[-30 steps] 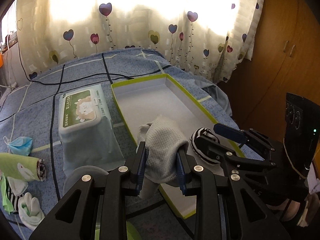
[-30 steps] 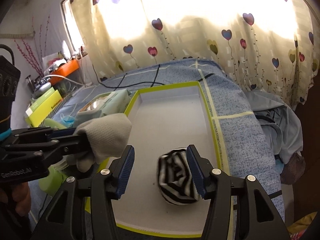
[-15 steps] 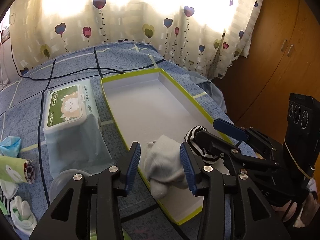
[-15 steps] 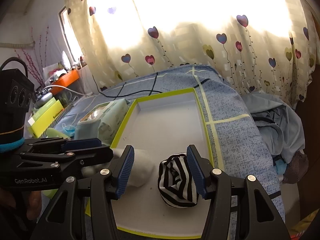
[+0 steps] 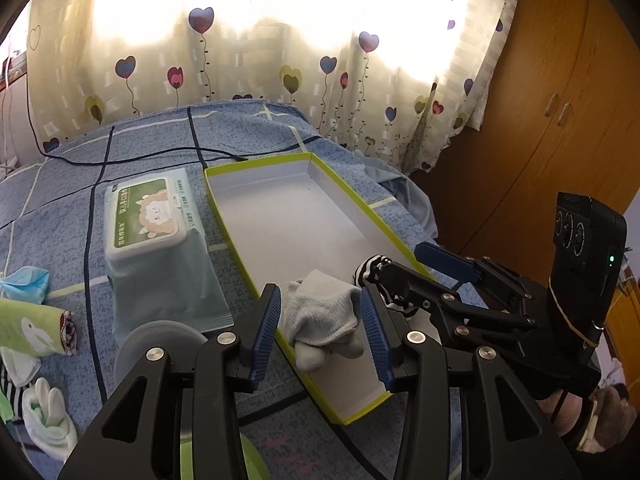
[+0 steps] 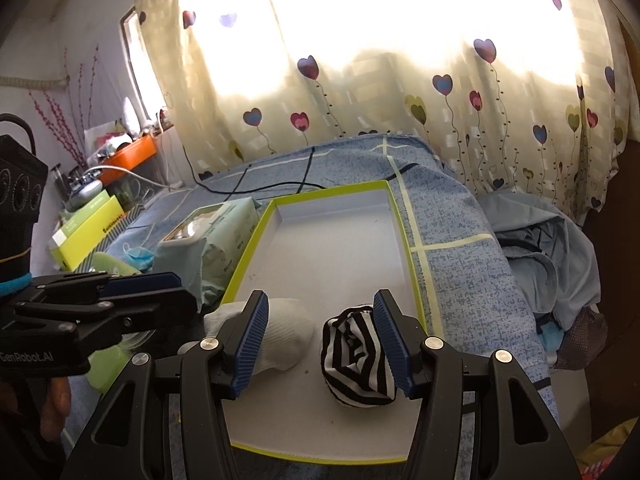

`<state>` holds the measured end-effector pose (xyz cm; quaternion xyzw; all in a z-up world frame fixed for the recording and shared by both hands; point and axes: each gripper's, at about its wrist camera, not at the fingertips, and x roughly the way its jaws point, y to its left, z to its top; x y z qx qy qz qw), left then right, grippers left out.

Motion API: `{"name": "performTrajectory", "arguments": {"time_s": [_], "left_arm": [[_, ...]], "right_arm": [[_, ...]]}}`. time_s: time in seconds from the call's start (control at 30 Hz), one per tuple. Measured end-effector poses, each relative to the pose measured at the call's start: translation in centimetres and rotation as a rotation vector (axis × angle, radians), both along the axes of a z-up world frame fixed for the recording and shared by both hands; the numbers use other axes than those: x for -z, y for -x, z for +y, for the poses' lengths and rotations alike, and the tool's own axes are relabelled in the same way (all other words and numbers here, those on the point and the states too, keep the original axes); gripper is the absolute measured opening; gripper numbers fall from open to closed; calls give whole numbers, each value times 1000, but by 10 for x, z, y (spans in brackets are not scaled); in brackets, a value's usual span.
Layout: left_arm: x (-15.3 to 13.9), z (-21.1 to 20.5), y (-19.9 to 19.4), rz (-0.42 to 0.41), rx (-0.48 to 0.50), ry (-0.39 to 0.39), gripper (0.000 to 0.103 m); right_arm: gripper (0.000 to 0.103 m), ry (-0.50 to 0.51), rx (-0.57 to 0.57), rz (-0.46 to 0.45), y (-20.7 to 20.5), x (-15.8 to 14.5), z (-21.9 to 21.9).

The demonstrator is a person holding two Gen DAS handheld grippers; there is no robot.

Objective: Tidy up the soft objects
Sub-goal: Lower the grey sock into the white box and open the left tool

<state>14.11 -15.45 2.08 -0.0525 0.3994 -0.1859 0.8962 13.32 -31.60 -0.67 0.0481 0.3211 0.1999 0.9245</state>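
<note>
With both our left claw (image 5: 322,334) and right claw (image 6: 320,338) spread wide and empty, the grey sock (image 5: 326,316) at the tray's (image 5: 240,236) 7 o'clock edge could snag on withdrawal; the striped sock (image 6: 358,364) sits at 5.

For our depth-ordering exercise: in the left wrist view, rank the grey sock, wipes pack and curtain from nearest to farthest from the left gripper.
1. Grey sock: between the left gripper's fingers, in the tray.
2. Wipes pack: ahead, to the left.
3. Curtain: beyond the bed.
</note>
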Motion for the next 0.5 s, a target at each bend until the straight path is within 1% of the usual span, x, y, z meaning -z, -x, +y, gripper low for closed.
{"name": "performTrajectory", "arguments": {"time_s": [0.17, 0.23, 0.33, 0.5], "left_arm": [[-7, 5, 12, -16, 9, 6, 43], [-10, 7, 17, -24, 11, 13, 43], [-14, 15, 26, -37, 11, 32, 43], [-20, 29, 40, -57, 3, 44, 43]], "right_arm": [[56, 25, 12, 10, 11, -7, 4], [60, 39, 8, 14, 17, -10, 8], [62, 58, 1, 8, 25, -15, 16], [66, 77, -2, -7, 39, -24, 28]]}}
